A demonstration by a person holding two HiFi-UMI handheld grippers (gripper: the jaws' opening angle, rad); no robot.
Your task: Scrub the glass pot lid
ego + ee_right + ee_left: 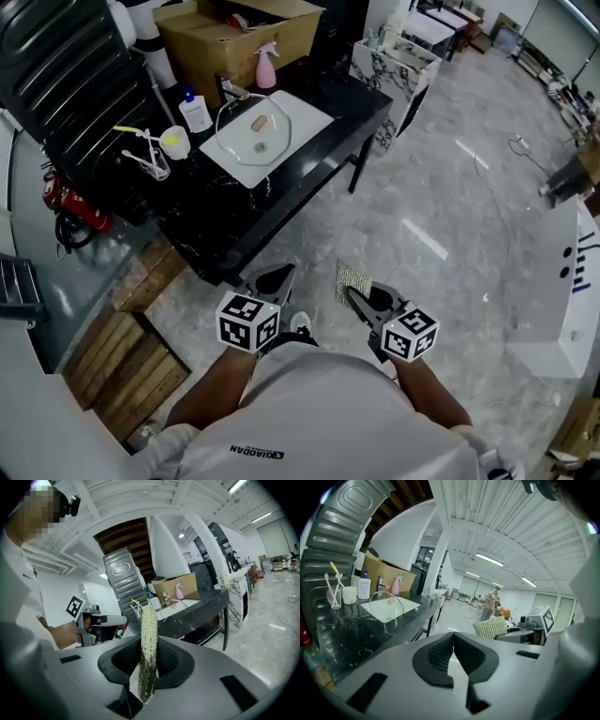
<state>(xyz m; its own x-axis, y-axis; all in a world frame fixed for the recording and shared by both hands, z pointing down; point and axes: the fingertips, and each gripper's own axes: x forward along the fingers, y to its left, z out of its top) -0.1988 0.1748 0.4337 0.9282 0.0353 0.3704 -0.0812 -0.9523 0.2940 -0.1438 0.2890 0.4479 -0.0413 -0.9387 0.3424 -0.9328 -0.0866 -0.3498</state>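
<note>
A long black table (234,225) with a glossy, white-veined top stands on a pale grey polished floor (450,216). A white rectangular board (305,117) lies on the table, and a clear round glass pot lid (255,134) rests on the board. Just left of the board stand a white plastic cup (175,142) and a clear tumbler holding toothbrushes (157,167). Behind them is a white bottle with a blue cap (195,112). A pink spray bottle (266,67) stands near the far end.
</note>
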